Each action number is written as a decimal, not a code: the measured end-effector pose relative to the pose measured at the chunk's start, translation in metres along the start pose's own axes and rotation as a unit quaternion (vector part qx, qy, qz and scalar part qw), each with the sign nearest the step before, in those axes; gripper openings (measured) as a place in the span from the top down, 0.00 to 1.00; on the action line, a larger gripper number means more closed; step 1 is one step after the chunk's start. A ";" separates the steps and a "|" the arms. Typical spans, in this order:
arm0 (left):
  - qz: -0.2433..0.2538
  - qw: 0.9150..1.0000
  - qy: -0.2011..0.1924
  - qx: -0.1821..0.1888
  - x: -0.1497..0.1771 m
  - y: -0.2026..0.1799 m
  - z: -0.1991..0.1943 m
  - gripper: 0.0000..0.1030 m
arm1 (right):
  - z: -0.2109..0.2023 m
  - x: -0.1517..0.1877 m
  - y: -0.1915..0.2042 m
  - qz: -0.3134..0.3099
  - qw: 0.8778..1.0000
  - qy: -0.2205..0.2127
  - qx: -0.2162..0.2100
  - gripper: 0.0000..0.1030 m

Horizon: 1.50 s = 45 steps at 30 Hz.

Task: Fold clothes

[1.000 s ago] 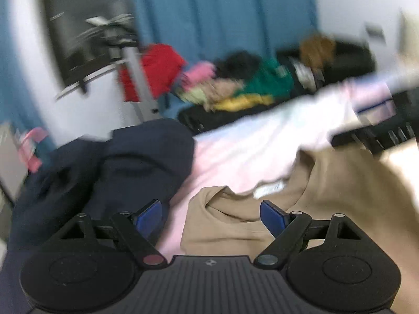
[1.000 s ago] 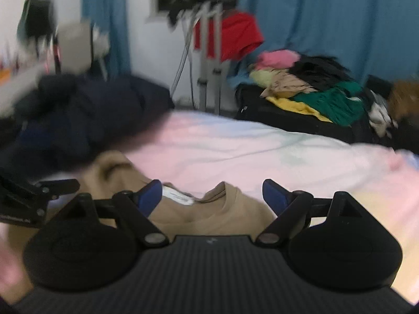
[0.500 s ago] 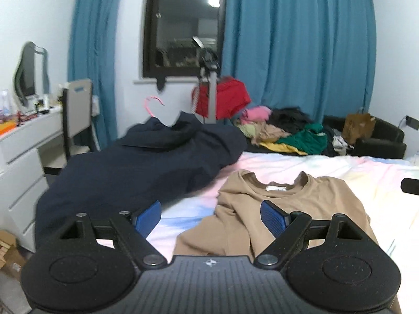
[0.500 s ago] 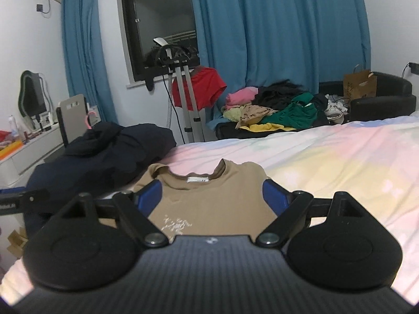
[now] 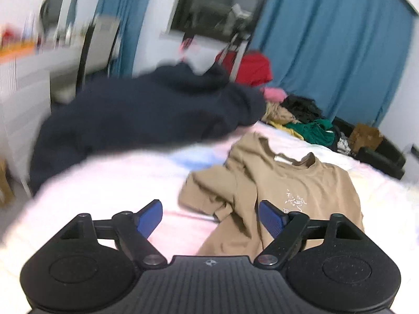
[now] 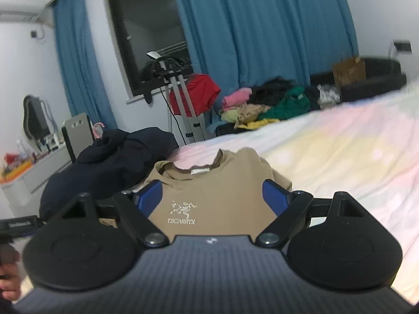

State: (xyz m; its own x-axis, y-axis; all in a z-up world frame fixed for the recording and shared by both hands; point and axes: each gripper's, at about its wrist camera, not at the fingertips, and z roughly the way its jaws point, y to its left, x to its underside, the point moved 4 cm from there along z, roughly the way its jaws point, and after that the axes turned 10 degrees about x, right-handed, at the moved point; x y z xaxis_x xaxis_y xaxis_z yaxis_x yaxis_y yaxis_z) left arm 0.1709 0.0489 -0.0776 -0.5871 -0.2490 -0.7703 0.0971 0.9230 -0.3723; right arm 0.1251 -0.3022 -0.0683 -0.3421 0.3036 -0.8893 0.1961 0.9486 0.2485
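1. Here, your left gripper [image 5: 210, 216] is spread wide, its two blue pads far apart, and it holds nothing.
2. Your right gripper [image 6: 213, 198] is spread wide too, with only air between its blue pads.
3. The tan shirt [image 5: 288, 183] lies on the bed [image 5: 112, 191], front side up, neck hole pointing to the far end.
4. It looks soft and floppy. In the right view its chest [image 6: 209, 191] is smooth and flat, with a small white picture and letters [image 6: 182, 213] printed on it.
5. In the left view, the sleeve [image 5: 209, 196] on the left side of the picture is bunched up and full of wrinkles.
6. The bed sheet [image 6: 340, 157] is pale, with soft pink, yellow and blue patches.
7. A big dark blue jacket [image 6: 112, 162] sits in a lumpy heap just beside the shirt, at the edge of the bed.
8. Behind the bed, a messy pile of clothes [image 6: 262, 104] in pink, green, yellow and black lies near the long blue curtains [image 6: 262, 31].
9. A red shirt [image 6: 201, 91] hangs on a metal stand [image 6: 183, 110] by the dark window.
10. The left view is blurry, so small things there are hard to make out.
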 end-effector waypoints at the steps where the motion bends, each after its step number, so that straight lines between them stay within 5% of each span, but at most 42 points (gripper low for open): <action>1: -0.023 1.000 0.012 0.006 0.000 0.011 0.011 0.28 | 0.006 0.004 -0.004 0.012 1.000 0.007 -0.001 0.18; 6: -0.090 0.995 0.043 -0.011 -0.006 0.053 0.060 0.39 | 0.042 0.028 -0.019 0.061 0.997 0.052 -0.005 0.19; 12: 0.037 0.995 0.069 -0.058 -0.004 0.063 0.118 0.43 | 0.077 0.042 -0.017 0.054 0.996 0.068 -0.006 0.20; 14: 0.064 0.996 0.057 -0.027 -0.003 0.062 0.127 0.35 | 0.086 0.044 -0.016 0.046 0.997 0.069 -0.005 0.20; 18: 0.104 0.993 0.058 -0.007 -0.003 0.064 0.137 0.39 | 0.103 0.049 -0.016 0.045 0.995 0.084 -0.006 0.20; 22: 0.160 0.985 0.069 0.006 -0.010 0.053 0.133 0.94 | 0.113 0.051 -0.015 0.052 0.994 0.096 -0.013 0.20; 24: 0.215 0.974 0.069 -0.016 -0.016 0.038 0.130 0.96 | 0.115 0.052 -0.015 0.058 0.993 0.102 -0.015 0.20; 26: 0.301 0.951 0.046 -0.060 -0.023 0.018 0.124 0.97 | 0.116 0.053 -0.015 0.066 0.992 0.108 -0.018 0.20; 29: 0.476 0.867 -0.031 -0.144 -0.019 -0.031 0.110 0.97 | 0.117 0.055 -0.019 0.079 0.990 0.113 -0.015 0.20; 32: 0.597 0.780 -0.120 -0.142 0.011 -0.088 0.094 0.97 | 0.117 0.058 -0.024 0.092 0.989 0.120 -0.009 0.20; 33: 0.622 0.762 -0.132 -0.120 0.025 -0.107 0.091 0.97 | 0.117 0.059 -0.026 0.096 0.988 0.122 -0.006 0.20; 35: 0.638 0.758 -0.114 -0.070 0.048 -0.132 0.094 0.96 | 0.117 0.061 -0.029 0.104 0.986 0.126 -0.001 0.20; 38: 0.631 0.773 -0.064 -0.019 0.081 -0.154 0.111 0.93 | 0.116 0.062 -0.036 0.117 0.985 0.127 0.010 0.20; 40: 0.608 0.794 -0.021 0.007 0.094 -0.154 0.120 0.86 | 0.114 0.059 -0.045 0.127 0.985 0.120 0.021 0.20; 43: 0.567 0.822 0.033 0.041 0.108 -0.151 0.126 0.56 | 0.112 0.056 -0.058 0.144 0.983 0.111 0.034 0.20; 45: 0.535 0.842 0.044 0.054 0.109 -0.144 0.113 0.51 | 0.112 0.057 -0.064 0.158 0.980 0.114 0.034 0.20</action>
State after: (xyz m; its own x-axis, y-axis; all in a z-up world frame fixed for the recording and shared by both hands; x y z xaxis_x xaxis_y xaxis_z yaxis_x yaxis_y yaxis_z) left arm 0.1839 -0.1439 -0.1666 -0.1743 0.7350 -0.6553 0.6777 0.5723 0.4617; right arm 0.1963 -0.3557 -0.1779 -0.4491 0.6005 -0.6615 0.3830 0.7984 0.4647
